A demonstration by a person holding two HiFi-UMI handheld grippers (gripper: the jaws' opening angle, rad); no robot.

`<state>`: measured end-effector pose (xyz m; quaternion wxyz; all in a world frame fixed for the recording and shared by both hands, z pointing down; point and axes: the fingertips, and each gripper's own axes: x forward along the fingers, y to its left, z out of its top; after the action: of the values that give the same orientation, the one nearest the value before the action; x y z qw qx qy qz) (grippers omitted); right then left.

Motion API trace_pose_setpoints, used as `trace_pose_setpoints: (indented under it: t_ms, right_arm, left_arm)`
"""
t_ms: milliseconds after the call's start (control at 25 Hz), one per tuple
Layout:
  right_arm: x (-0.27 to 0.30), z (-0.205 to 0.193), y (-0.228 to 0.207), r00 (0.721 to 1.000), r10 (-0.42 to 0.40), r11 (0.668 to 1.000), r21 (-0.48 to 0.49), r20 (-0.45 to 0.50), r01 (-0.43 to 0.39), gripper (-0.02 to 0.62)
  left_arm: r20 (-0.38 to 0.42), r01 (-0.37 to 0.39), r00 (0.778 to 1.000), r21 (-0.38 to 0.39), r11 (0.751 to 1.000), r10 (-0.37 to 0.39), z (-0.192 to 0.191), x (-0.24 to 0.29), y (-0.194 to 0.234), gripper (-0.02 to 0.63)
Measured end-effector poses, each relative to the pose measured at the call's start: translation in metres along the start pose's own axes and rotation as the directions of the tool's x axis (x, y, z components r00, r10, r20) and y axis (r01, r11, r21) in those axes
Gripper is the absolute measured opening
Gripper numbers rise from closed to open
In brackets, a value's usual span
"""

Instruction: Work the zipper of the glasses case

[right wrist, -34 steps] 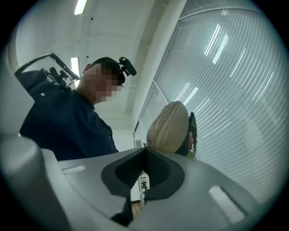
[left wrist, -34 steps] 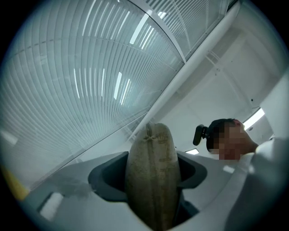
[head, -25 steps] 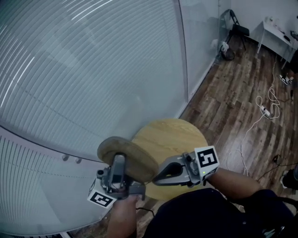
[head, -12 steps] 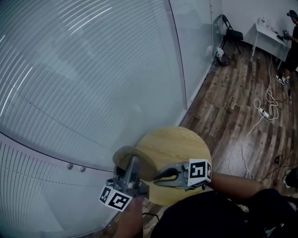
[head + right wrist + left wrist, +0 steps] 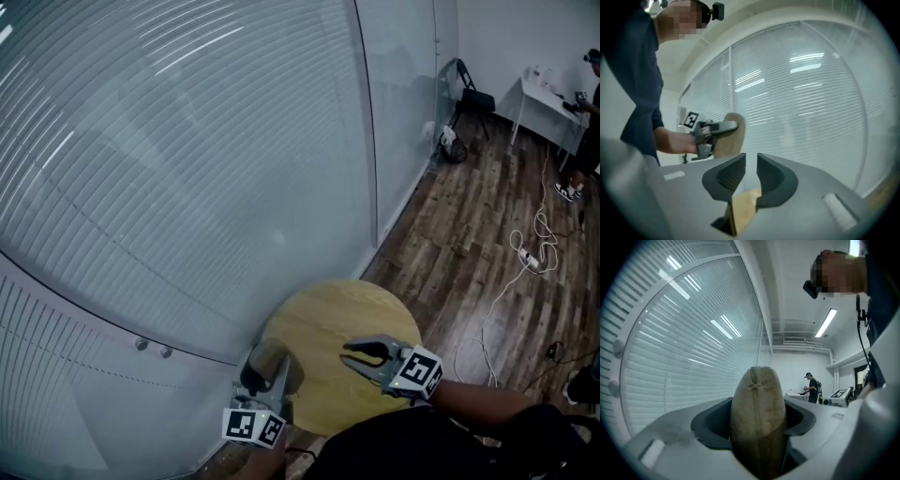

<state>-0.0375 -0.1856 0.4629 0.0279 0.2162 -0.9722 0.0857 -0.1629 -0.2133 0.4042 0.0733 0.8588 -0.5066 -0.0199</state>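
The tan fabric glasses case (image 5: 263,362) stands on end in my left gripper (image 5: 269,379), low in the head view at the left rim of the round wooden table (image 5: 328,323). In the left gripper view the case (image 5: 757,423) fills the gap, both jaws pressing its sides; a stitched seam runs up its top. My right gripper (image 5: 350,352) hovers over the table, a short way right of the case and not touching it. Its jaws (image 5: 751,160) are opening, a narrow gap showing and nothing between them. The right gripper view shows the case (image 5: 733,137) in the left gripper (image 5: 714,131) ahead.
A glass wall with blinds (image 5: 187,159) curves close behind the table. Wood floor (image 5: 469,234) lies to the right, with a white cable and power strip (image 5: 530,239), a folding chair (image 5: 472,94) and a white desk (image 5: 553,103) far off. A person stands at the desk (image 5: 812,387).
The right gripper has let go of the case's end, drawn away to the right and begun to open. The left gripper has lowered the case toward the table's left rim.
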Motion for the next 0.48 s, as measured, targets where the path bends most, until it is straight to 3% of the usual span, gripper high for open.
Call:
trace_pose_setpoints:
  t_ms: [80, 160, 360, 480]
  right_arm:
    - [-0.015, 0.002, -0.029, 0.986, -0.168, 0.986, 0.014, 0.024, 0.167, 0.017]
    - [-0.026, -0.002, -0.047, 0.968, -0.251, 0.968, 0.039, 0.031, 0.249, 0.015]
    - [-0.027, -0.008, -0.057, 0.957, -0.289, 0.955, 0.083, 0.02, 0.286, 0.008]
    - [-0.029, -0.008, -0.056, 0.956, -0.293, 0.954, 0.075, 0.03, 0.29, 0.008]
  left_arm:
    - [-0.029, -0.058, 0.998, -0.073, 0.996, 0.056, -0.024, -0.013, 0.012, 0.301]
    - [-0.049, -0.095, 0.995, -0.136, 0.986, 0.089, -0.05, -0.023, 0.019, 0.301]
    - [-0.076, -0.158, 0.985, -0.02, 0.987, 0.156, -0.068, -0.04, 0.04, 0.301]
    - [-0.083, -0.164, 0.983, 0.008, 0.986, 0.164, -0.069, -0.041, 0.044, 0.301]
